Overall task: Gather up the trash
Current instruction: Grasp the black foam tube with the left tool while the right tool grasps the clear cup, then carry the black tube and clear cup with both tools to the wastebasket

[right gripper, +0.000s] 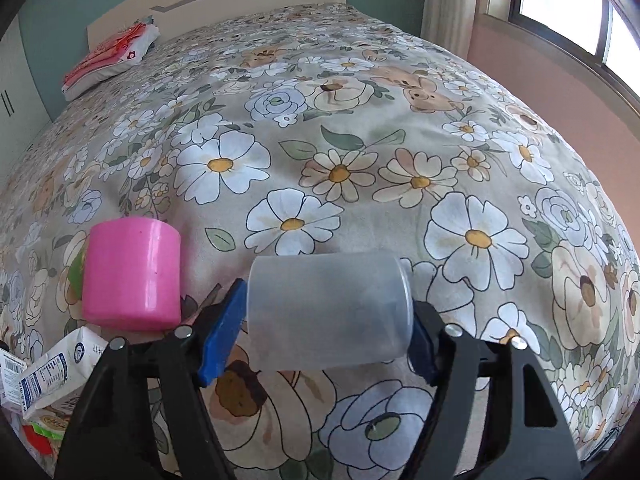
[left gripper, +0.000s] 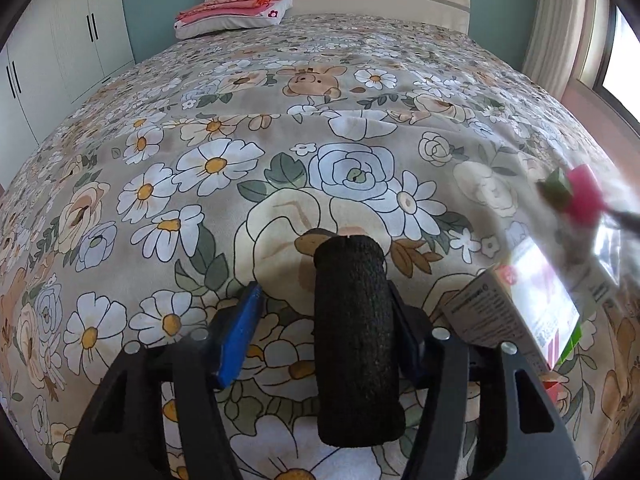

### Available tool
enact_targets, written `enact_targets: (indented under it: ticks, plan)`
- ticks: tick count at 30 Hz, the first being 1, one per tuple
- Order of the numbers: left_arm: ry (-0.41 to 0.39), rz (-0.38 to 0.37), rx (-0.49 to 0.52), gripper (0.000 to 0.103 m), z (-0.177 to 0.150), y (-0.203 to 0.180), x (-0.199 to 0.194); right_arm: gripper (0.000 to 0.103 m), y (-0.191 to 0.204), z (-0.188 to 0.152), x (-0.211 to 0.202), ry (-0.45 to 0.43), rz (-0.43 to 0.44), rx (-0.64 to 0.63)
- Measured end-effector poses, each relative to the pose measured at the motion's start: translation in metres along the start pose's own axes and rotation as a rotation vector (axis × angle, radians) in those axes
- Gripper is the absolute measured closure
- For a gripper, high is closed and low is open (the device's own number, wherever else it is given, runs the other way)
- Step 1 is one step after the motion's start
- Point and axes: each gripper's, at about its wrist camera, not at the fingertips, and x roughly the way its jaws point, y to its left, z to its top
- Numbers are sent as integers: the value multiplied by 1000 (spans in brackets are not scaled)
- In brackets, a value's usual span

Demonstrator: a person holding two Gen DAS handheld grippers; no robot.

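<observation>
Here, over the flowered bed (left gripper: 200, 92), your left claw (left gripper: 324, 312) holds a black foam roll (left gripper: 356, 336) against one pad only, your right claw (right gripper: 326, 316) pinches a slippery translucent cup (right gripper: 328, 312); either could slip loose.

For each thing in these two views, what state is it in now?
left gripper: black foam roll between its jaws, left pad apart from it
black foam roll: lying on the bedspread
right gripper: shut on the translucent cup
translucent cup: on its side
pink cup: on its side
</observation>
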Motion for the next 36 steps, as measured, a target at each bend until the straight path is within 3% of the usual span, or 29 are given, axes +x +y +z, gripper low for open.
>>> enact_targets:
  ticks: [1,2,7,13,26,36]
  plan:
    - [1,-13,-6,55,1,1,0,46,-1,-1,0,1,1,3]
    - [1,-36,-12,68,1,3,-1,48,-2,-2,-1,-1,13,7]
    - [18,-58,-30,69,1,6,-15,48,-5,-8,-24,-30,63,21]
    - [-17,-41,-34,69,3,10,-66,48,-1,-10,-86,-82,86,1]
    - [-222,-4,-8,69,1,15,-262,48,10,-21,-289,-241,161,-85]
    - [-361,-10,2,69,-34,24,-410,48,5,-67,-449,-365,189,-158]
